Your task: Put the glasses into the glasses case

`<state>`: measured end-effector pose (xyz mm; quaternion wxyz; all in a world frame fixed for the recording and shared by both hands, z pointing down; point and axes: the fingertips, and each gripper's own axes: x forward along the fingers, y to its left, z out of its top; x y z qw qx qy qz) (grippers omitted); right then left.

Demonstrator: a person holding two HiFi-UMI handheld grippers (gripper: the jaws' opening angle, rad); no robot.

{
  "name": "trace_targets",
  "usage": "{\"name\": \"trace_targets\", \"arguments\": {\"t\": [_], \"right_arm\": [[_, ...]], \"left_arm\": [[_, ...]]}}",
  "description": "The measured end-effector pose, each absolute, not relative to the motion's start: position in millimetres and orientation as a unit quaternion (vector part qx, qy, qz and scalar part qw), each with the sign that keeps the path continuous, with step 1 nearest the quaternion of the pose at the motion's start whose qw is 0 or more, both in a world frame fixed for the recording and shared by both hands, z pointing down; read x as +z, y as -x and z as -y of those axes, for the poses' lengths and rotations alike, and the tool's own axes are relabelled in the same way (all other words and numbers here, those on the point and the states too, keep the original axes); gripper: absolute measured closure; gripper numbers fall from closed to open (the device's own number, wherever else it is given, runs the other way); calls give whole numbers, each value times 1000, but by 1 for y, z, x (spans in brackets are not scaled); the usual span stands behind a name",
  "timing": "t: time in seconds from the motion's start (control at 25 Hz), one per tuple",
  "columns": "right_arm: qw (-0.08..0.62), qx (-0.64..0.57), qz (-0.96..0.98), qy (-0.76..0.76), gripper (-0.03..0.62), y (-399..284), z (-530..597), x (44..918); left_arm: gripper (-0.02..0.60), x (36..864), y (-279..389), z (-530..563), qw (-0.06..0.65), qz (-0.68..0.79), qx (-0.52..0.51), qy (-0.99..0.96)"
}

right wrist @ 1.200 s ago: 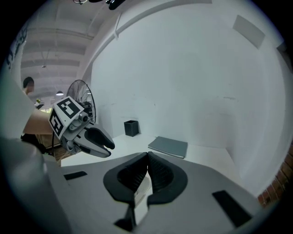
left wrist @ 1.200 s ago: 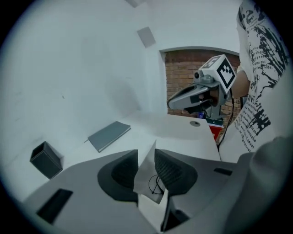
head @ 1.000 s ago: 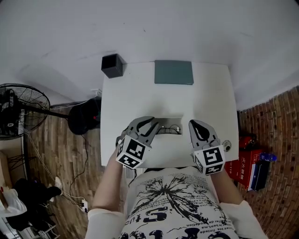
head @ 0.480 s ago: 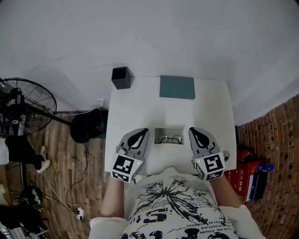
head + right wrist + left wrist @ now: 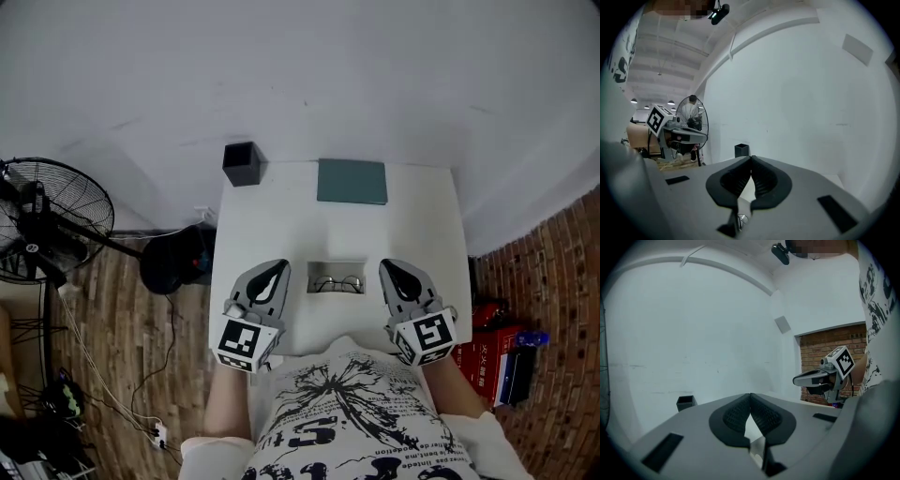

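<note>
Two grey hand-held grippers with marker cubes, the left gripper (image 5: pixel 277 267) and the right gripper (image 5: pixel 391 266), hang over the near part of the white table (image 5: pixel 281 216), one on either side of the case and clear of it. Jaws: both pairs are pressed together with nothing between them, as each gripper view confirms. The thin dark wire-rimmed glasses (image 5: pixel 337 282) lie inside the pale, shallow, rectangular glasses case (image 5: pixel 337 265), which is open on top. Judgement: the placing looks done, and any closing step is not yet done. Risks from here: the case looks light and sits loose on the table, so a sideways brush from either gripper could slide it or tip the glasses out. If a lid is to go on, an arm of the frame sitting proud could be bent. Whether the arms are folded flat is too small to tell. Jaws this tight must spread before they can take anything, and a hurried approach could knock the case. Other containers: a small black open-topped square box (image 5: pixel 242 164) stands at the far left corner, its contents not visible. A flat teal rectangular piece (image 5: pixel 352 181) lies at the far edge, and I cannot tell whether it is a lid, a case or a book.
</note>
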<state>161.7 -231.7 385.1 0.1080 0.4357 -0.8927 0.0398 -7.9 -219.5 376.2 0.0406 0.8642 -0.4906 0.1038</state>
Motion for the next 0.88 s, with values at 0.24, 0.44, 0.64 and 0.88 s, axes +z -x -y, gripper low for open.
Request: {"name": "trace_targets", "arguments": {"t": [0.24, 0.44, 0.64, 0.88], "right_arm": [[109, 35, 891, -440, 580, -165, 228, 386], [111, 32, 889, -443, 582, -166, 224, 385], [99, 38, 887, -450, 580, -166, 226, 383], [98, 39, 884, -455, 580, -167, 227, 383]], "left_arm": [[568, 368, 2, 219, 34, 486, 100, -868], [568, 368, -1, 214, 39, 481, 102, -870], [568, 370, -1, 214, 34, 478, 104, -871], [568, 369, 0, 216, 31, 479, 108, -871]]}}
